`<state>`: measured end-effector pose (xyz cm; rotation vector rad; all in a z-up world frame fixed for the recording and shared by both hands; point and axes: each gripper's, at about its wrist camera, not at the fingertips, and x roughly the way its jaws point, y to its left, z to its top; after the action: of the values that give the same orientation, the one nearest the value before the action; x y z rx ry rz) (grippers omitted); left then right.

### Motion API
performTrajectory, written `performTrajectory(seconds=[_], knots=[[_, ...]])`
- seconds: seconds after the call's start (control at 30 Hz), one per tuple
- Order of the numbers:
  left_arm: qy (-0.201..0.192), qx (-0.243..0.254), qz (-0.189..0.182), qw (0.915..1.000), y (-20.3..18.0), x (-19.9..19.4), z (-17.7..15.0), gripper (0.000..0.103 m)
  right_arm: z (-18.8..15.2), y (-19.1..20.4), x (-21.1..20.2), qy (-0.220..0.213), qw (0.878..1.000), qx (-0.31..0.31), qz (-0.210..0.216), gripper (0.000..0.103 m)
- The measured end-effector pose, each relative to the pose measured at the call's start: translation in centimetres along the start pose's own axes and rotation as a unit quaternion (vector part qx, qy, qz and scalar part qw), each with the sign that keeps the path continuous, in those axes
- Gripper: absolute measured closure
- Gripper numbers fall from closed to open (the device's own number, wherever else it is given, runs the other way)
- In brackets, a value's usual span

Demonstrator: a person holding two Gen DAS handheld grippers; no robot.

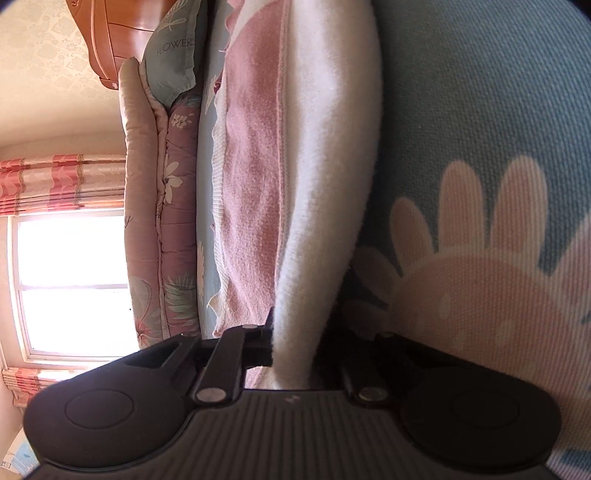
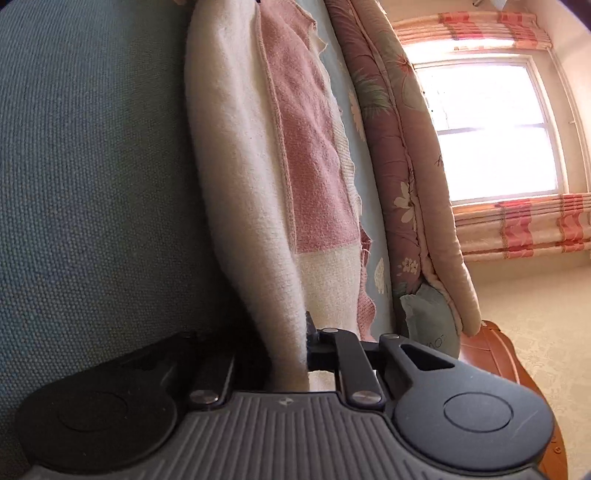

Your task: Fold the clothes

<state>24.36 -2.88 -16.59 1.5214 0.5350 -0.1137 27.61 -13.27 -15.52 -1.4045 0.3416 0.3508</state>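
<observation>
A pink and cream knitted garment [image 1: 258, 177] lies on the blue bedsheet [image 1: 480, 92], folded over so that a thick cream edge [image 1: 325, 184] faces the cameras. Both views are rolled sideways. My left gripper [image 1: 295, 347] is shut on the cream fold, low against the sheet. In the right wrist view the same garment [image 2: 306, 147] runs away from the camera, and my right gripper [image 2: 291, 350] is shut on its cream folded edge [image 2: 236, 166]. The fingertips of both grippers are mostly hidden by the cloth.
A rolled pink floral quilt [image 1: 162, 206] and a blue-green pillow [image 1: 173, 55] lie beyond the garment, by a wooden headboard [image 1: 122, 33]. The quilt [image 2: 406, 166] also shows in the right view, with a bright window [image 2: 487, 129] and pink striped curtains [image 2: 524, 225] behind it.
</observation>
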Motion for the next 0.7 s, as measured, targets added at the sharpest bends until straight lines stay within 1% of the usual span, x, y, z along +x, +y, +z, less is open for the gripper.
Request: performTrajectory(seconds=[0.07,0.17,0.43,0.57,0.7], knots=[[-0.004,-0.012,-0.002,0.9999,0.2,0.0,-0.2,0.100,0.1,0.6,0.0,0.000,1.000,-0.005,-0.015,0.086],[-0.004,-0.010,-0.004,0.9999,0.2,0.2,-0.1,0.100,0.2,-0.1,0.4,0.001,1.000,0.001,0.000,0.086],[-0.001,-0.013,-0.001,0.9999,0.1,0.3,-0.2,0.100,0.5,0.2,0.7,0.007,1.000,-0.013,-0.007,0.086],[-0.004,-0.017,-0.005,0.9998,0.2,0.4,-0.3,0.100,0.7,-0.1,0.9,0.014,0.999,-0.032,0.003,0.086],[-0.006,-0.025,-0.007,0.9996,0.3,0.4,-0.4,0.100,0.6,0.1,1.1,0.011,1.000,-0.026,-0.002,0.086]])
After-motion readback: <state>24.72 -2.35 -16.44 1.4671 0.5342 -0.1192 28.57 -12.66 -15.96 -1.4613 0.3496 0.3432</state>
